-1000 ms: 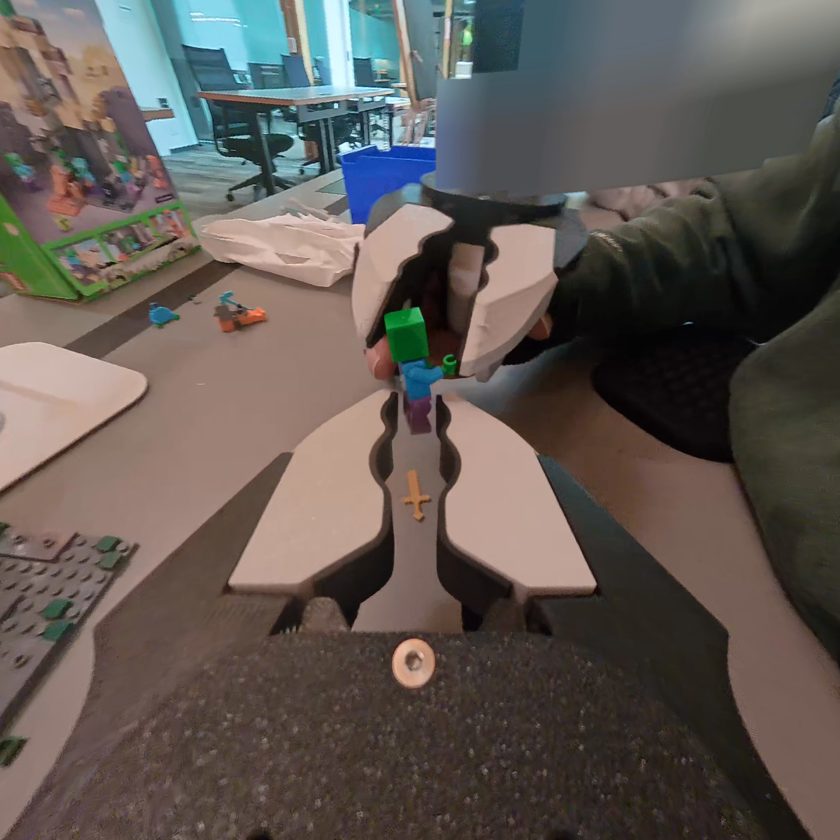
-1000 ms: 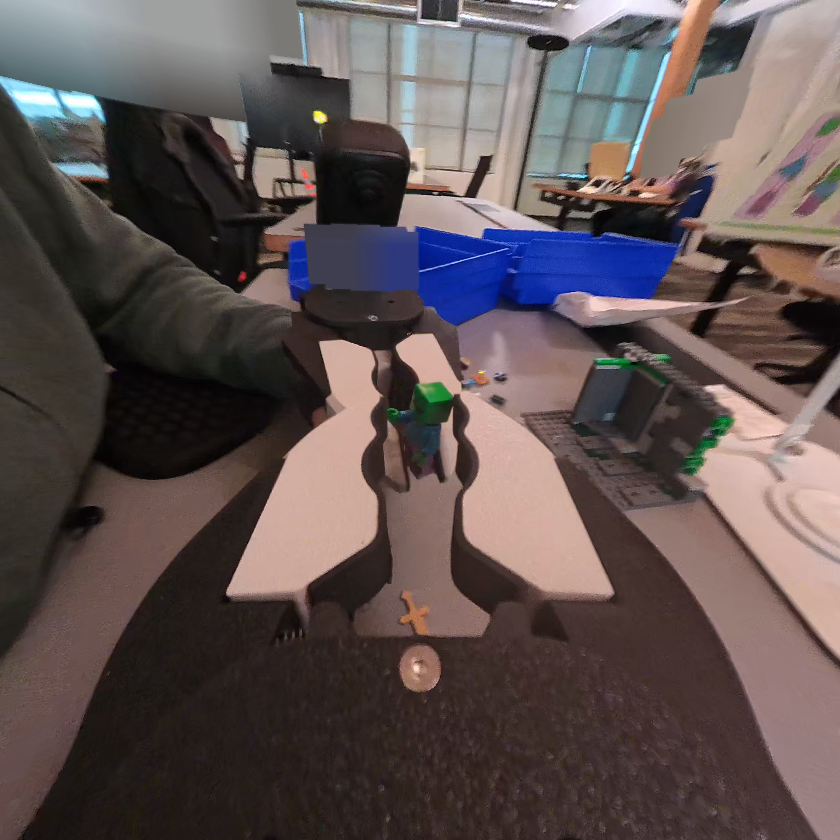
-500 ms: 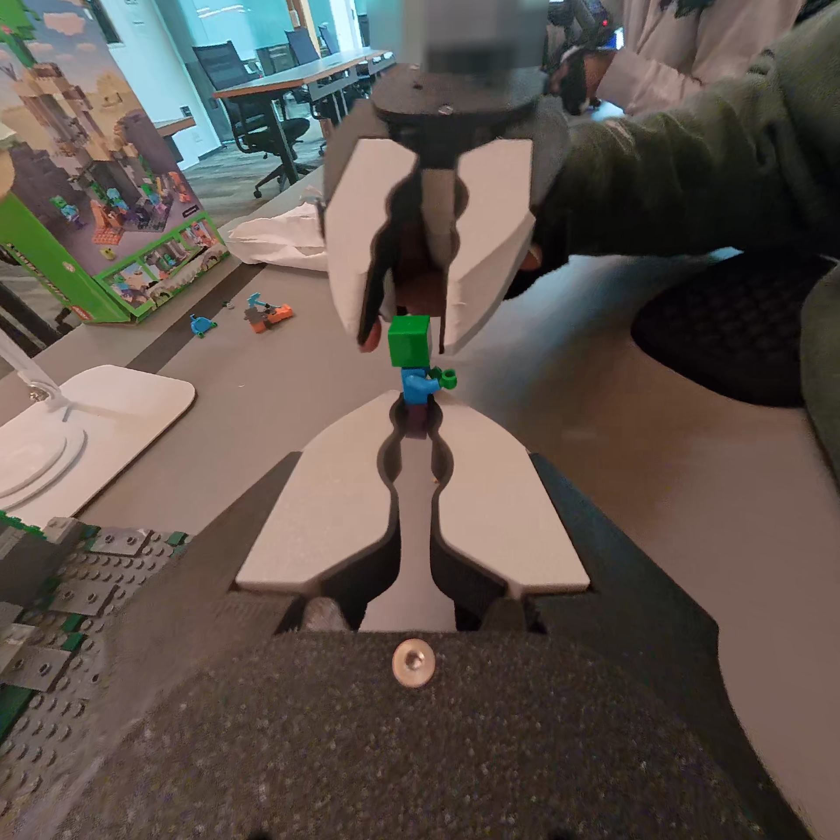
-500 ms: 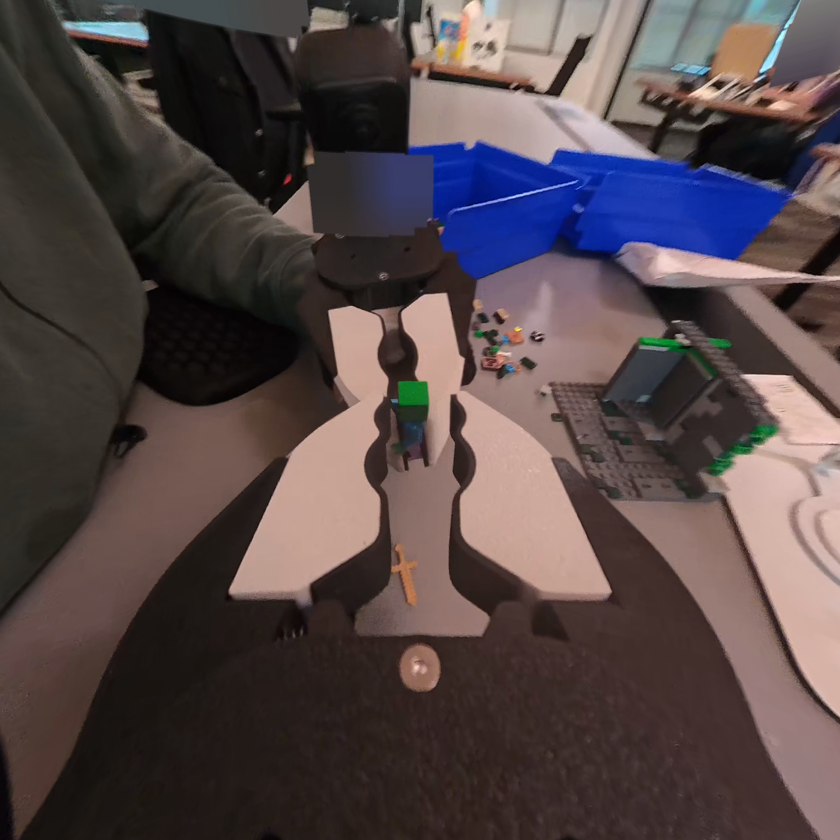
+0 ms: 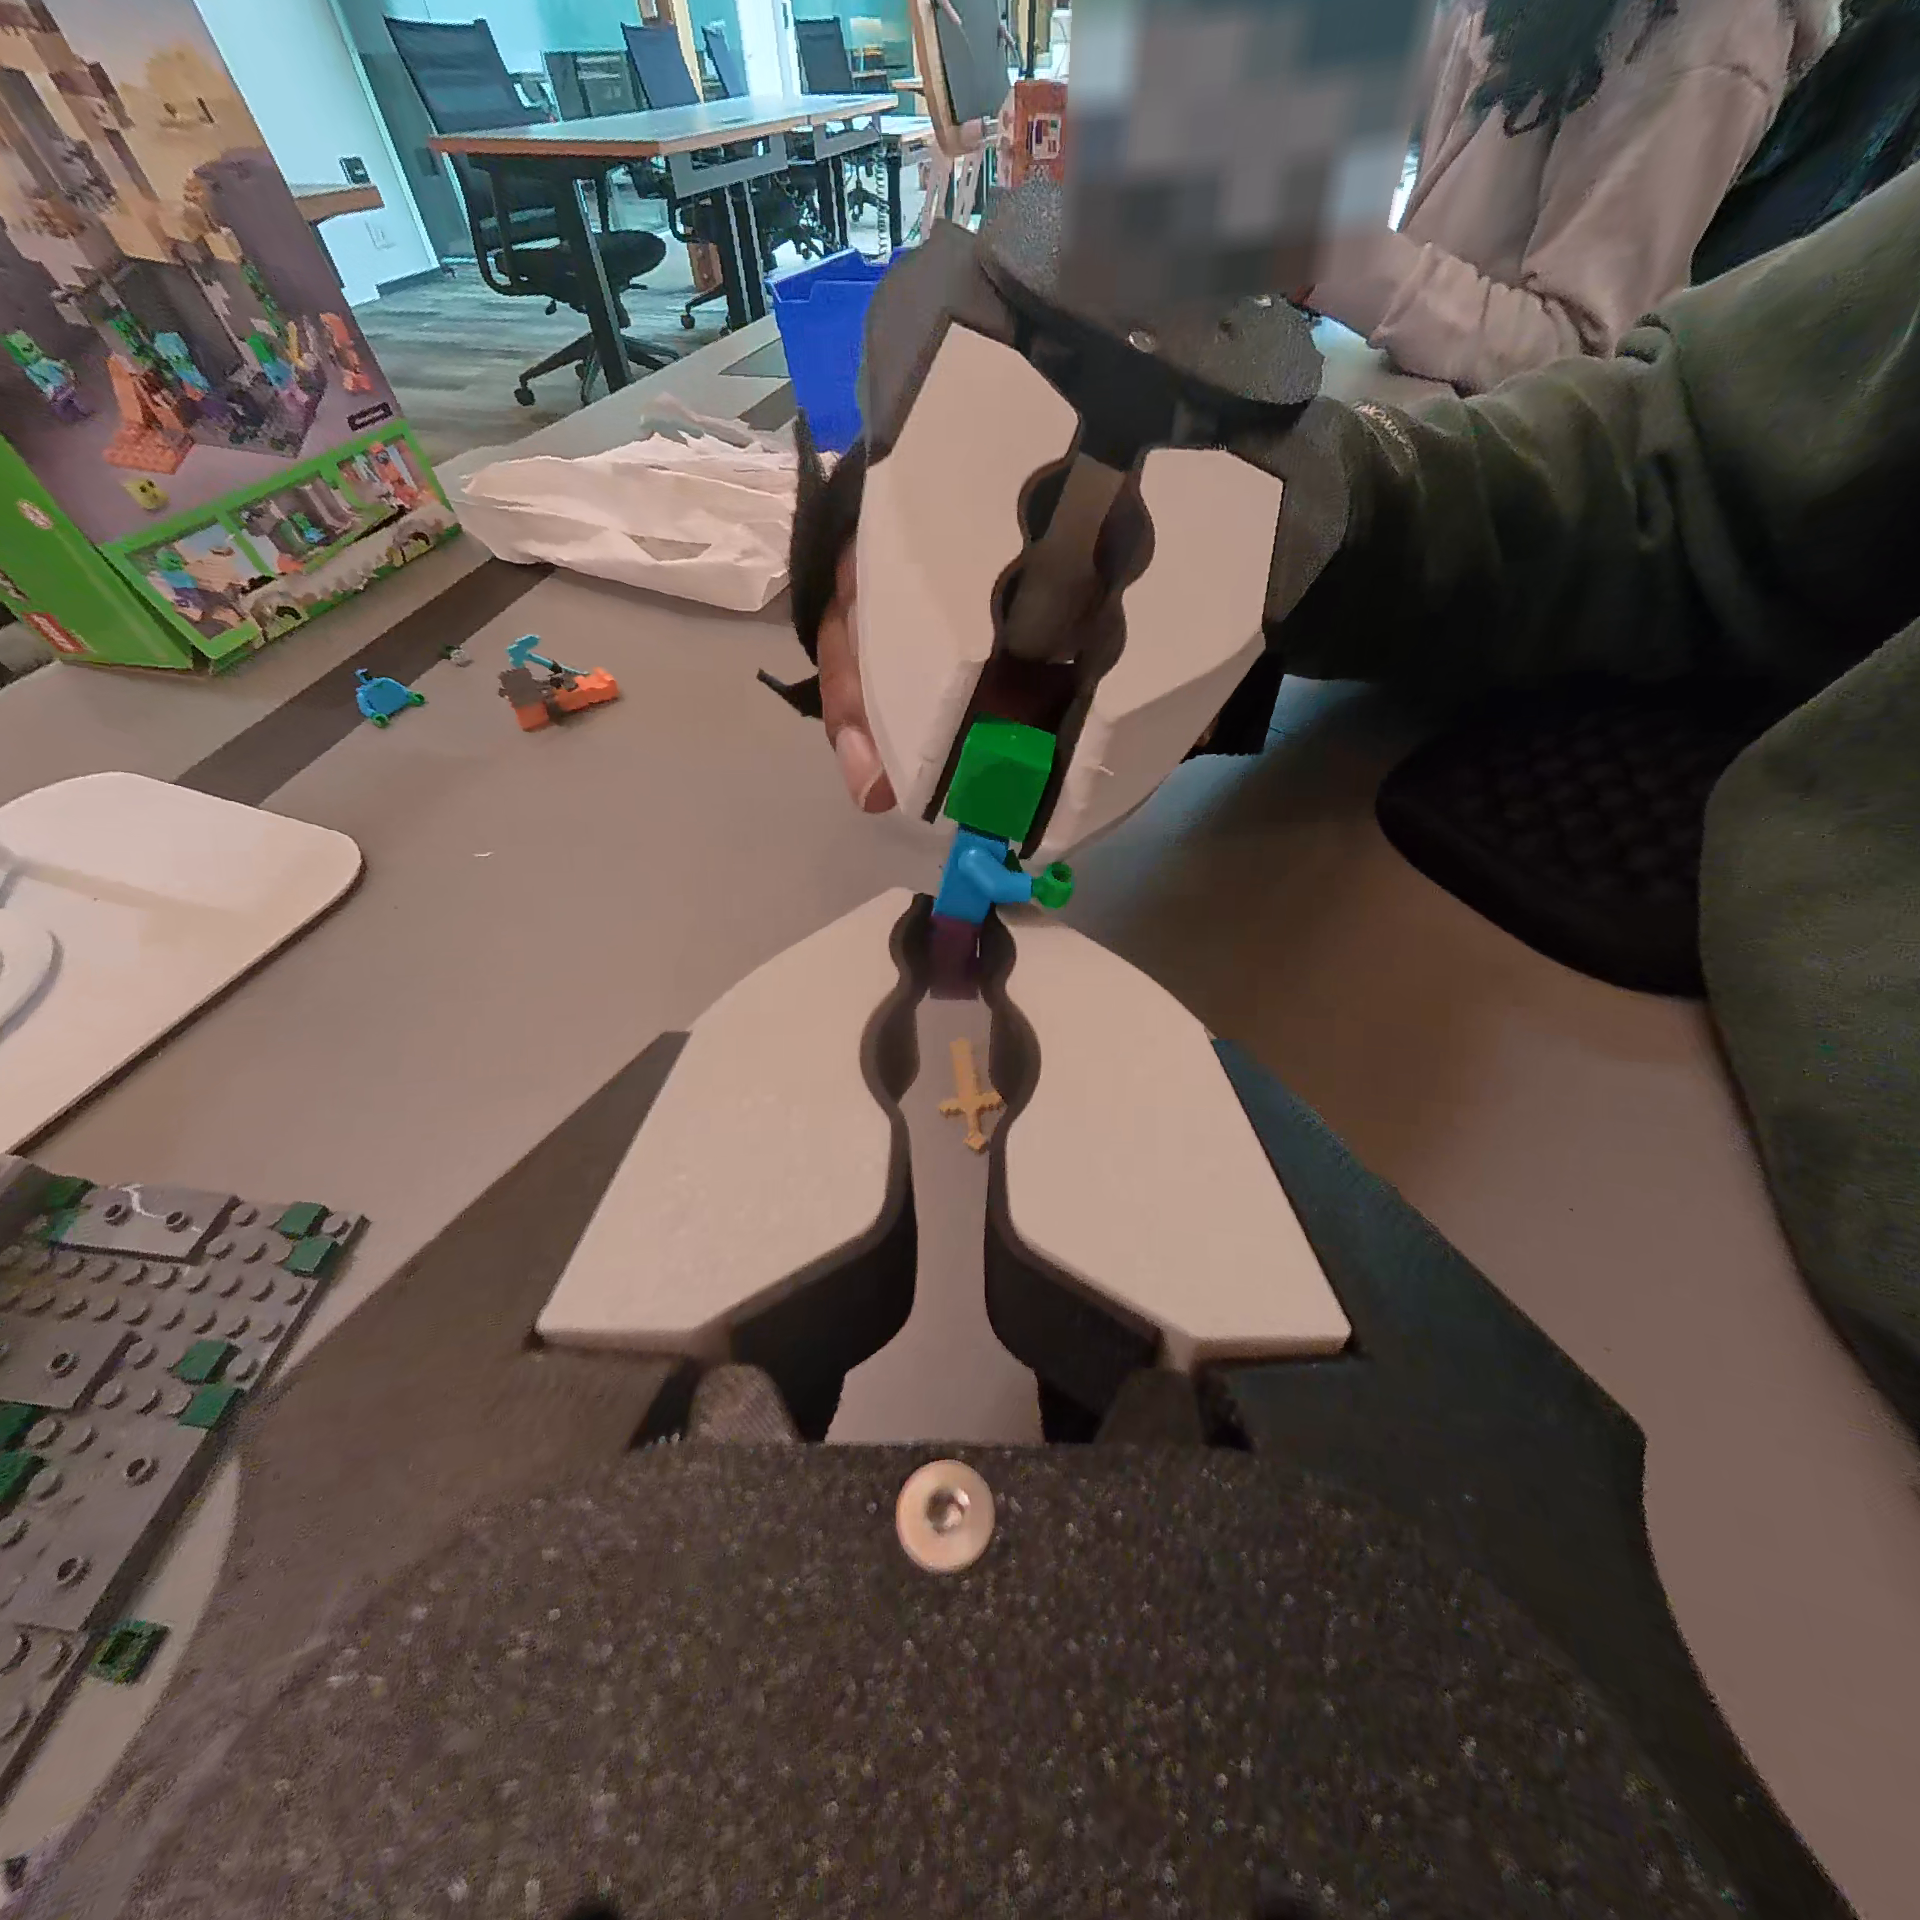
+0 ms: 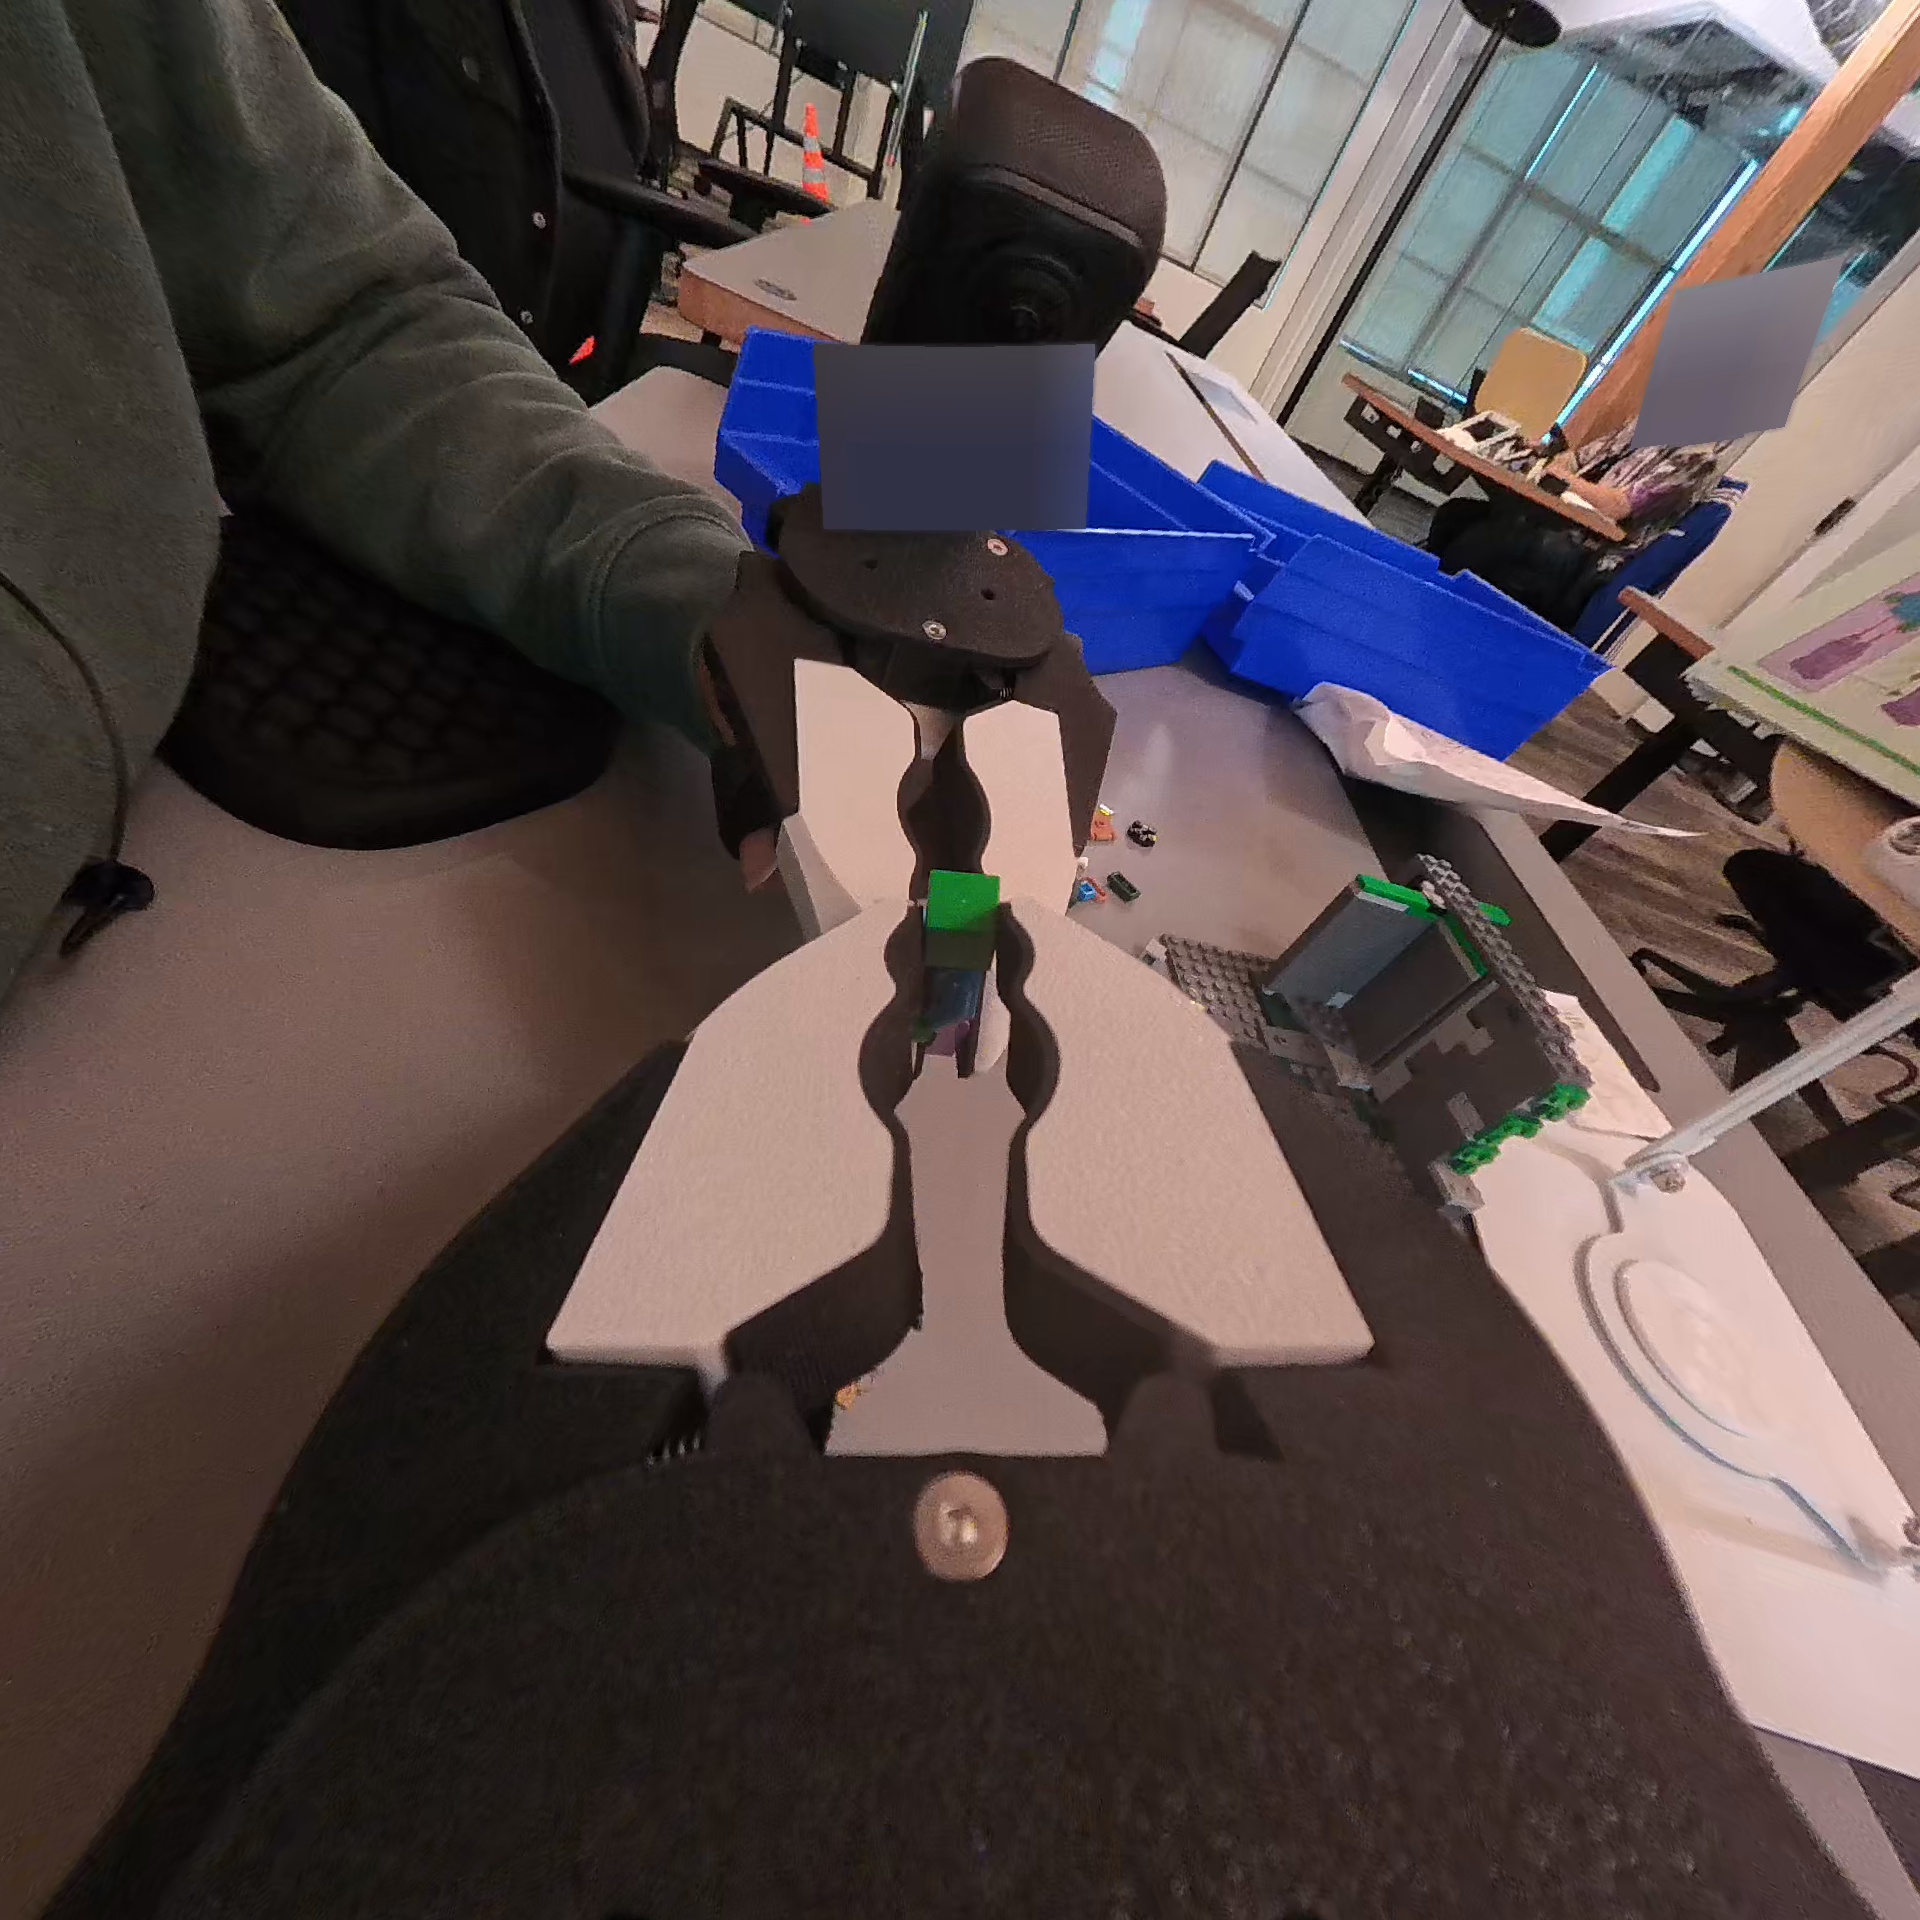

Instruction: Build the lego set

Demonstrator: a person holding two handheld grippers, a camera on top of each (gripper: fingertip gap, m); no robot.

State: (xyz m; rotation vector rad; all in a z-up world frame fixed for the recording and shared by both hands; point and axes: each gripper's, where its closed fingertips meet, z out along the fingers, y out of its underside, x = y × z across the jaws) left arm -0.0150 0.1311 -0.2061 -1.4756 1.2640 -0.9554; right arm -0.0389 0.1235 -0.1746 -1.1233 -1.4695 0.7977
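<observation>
The left gripper [image 5: 954, 935] pinches the single minifigure's [image 5: 989, 831] legs while the right gripper [image 5: 1013, 805] clamps its green head, held above the table [image 5: 623, 914]; only the left view shows one gold sword [image 5: 970, 1103] lying below, only the right three blue bins [image 6: 1382, 613].

A right gripper [image 6: 961, 940] closes on the green head of a toy figure [image 6: 956, 971], held from the far side by the left gripper [image 6: 940, 883], above a grey table [image 6: 312, 1091]; a half-built grey brick house [image 6: 1423, 1018] stands nearby before blue bins [image 6: 1351, 613]
</observation>
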